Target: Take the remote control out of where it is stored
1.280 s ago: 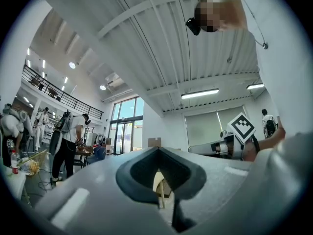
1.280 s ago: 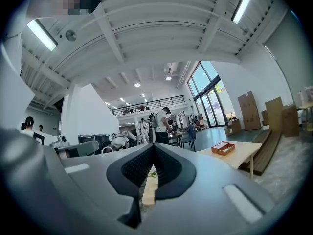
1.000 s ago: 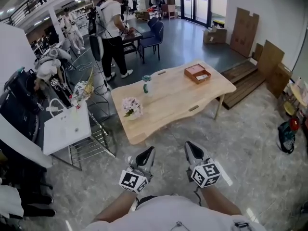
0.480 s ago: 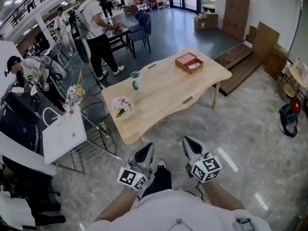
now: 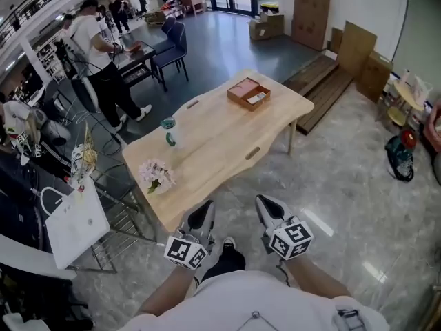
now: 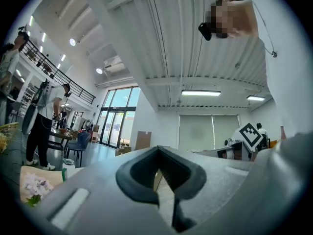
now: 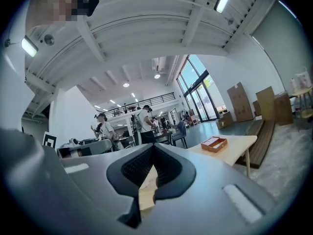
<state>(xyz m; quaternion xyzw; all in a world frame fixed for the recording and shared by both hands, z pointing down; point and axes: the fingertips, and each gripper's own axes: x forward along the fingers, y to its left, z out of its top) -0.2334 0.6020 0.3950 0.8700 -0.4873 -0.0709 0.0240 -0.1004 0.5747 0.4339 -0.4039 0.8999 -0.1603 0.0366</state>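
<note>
A brown open box [image 5: 248, 93] with a pale item inside lies at the far end of the light wooden table [image 5: 213, 143]; it also shows in the right gripper view as the same box [image 7: 213, 143]. No remote control is clearly visible. My left gripper [image 5: 202, 216] and right gripper [image 5: 267, 207] hang side by side in front of my body, just short of the table's near edge. Both have their jaws pressed together and hold nothing.
A flower bunch [image 5: 156, 175] and a green-capped bottle [image 5: 168, 131] stand on the table's left part. A white cart [image 5: 72, 221] sits to the left. People stand at desks at the back left. Cardboard boxes [image 5: 310, 5] and wooden pallets [image 5: 321, 81] lie at the back right.
The view has moved forward toward the table, which now lies closer and more to the left. Both grippers stay shut and keep their place in front of me.
</note>
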